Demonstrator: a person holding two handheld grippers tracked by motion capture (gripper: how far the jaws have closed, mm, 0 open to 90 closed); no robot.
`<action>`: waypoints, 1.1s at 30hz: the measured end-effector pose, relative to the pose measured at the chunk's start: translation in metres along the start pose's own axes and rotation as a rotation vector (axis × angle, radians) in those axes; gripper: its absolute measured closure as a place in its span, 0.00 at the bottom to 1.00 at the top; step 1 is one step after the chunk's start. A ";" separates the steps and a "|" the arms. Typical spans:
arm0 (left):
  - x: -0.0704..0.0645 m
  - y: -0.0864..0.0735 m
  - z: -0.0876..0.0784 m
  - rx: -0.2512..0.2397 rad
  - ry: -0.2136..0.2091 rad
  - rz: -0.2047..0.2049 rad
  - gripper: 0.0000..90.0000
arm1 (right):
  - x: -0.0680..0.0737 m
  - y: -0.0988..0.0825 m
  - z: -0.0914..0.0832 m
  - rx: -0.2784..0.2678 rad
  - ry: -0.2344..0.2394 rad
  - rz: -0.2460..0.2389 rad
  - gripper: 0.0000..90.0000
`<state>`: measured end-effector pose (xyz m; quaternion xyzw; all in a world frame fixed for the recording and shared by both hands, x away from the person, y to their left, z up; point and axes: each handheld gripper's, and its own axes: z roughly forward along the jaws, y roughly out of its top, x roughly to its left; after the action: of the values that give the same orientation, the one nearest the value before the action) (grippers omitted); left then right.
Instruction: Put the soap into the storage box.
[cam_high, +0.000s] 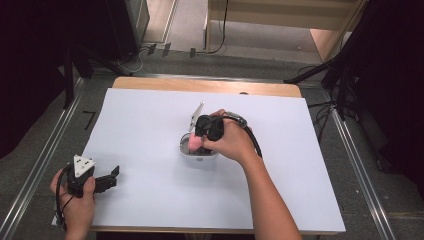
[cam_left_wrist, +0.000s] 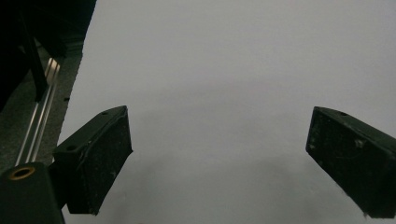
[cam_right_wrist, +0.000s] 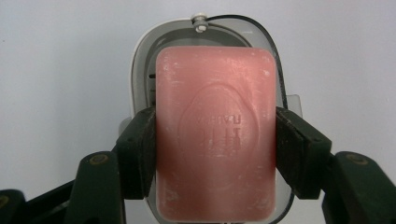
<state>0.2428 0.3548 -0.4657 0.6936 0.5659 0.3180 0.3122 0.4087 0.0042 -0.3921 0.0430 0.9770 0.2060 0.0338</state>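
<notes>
The right gripper (cam_right_wrist: 215, 144) clamps a pink rectangular soap bar (cam_right_wrist: 215, 135) by its long sides, directly above the open white plastic soap case (cam_high: 198, 154) beneath its jaws. Judged step: placing. Next, lower squarely, then release. The left gripper (cam_left_wrist: 219, 158) rests open, empty.

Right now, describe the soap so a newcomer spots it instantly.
On the white table sheet, find the small white lidded box near the middle, lid up. The soap sits over it, clamped in the right claw: a pink rounded bar with an embossed oval stamp, the only coloured thing there.
</notes>
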 end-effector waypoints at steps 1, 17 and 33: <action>0.000 0.000 0.000 0.000 0.000 0.000 0.08 | -0.001 0.000 0.001 -0.003 0.000 -0.001 0.43; 0.000 0.000 0.000 0.001 -0.001 -0.002 0.08 | -0.002 -0.016 -0.021 -0.091 -0.016 0.095 0.42; -0.001 0.000 0.000 -0.001 0.003 0.001 0.08 | 0.004 -0.072 -0.035 -0.182 -0.135 0.305 0.13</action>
<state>0.2428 0.3543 -0.4660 0.6934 0.5658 0.3195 0.3114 0.3970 -0.0744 -0.3897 0.2012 0.9319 0.2931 0.0717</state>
